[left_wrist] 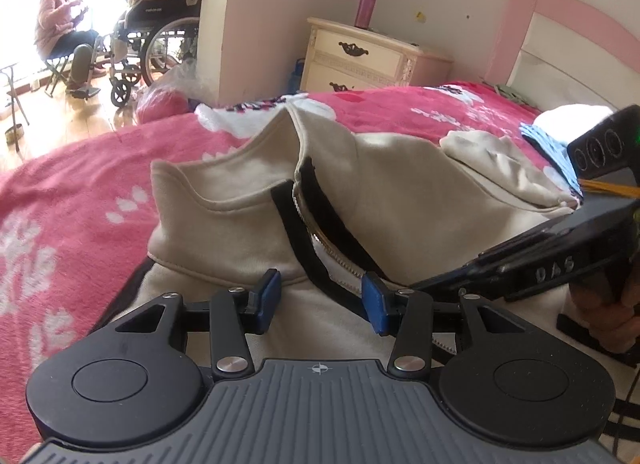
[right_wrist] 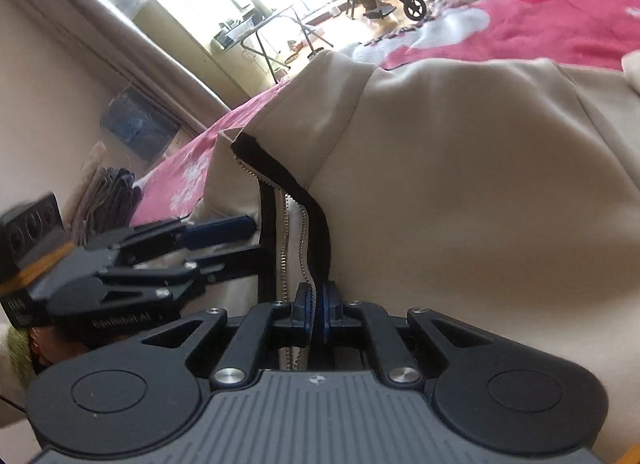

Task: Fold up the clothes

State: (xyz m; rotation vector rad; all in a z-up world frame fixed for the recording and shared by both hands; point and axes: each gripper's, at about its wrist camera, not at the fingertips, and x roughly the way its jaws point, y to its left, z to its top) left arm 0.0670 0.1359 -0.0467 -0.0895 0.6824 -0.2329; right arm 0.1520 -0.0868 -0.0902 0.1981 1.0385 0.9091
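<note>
A beige zip-up jacket lies rumpled on a pink blanket, its collar raised and its black-taped zipper partly undone. My left gripper hovers open over the jacket's front, blue pads on either side of the zipper line and holding nothing. From the right, my right gripper reaches in low to the zipper. In the right wrist view the right gripper is shut on the jacket's zipper edge. The left gripper stands open just left of it, against the jacket.
A cream nightstand and a pink headboard stand behind the bed. White and blue cloths lie at the far right. A wheelchair and a seated person are across the room. Folded cloths sit beside the bed.
</note>
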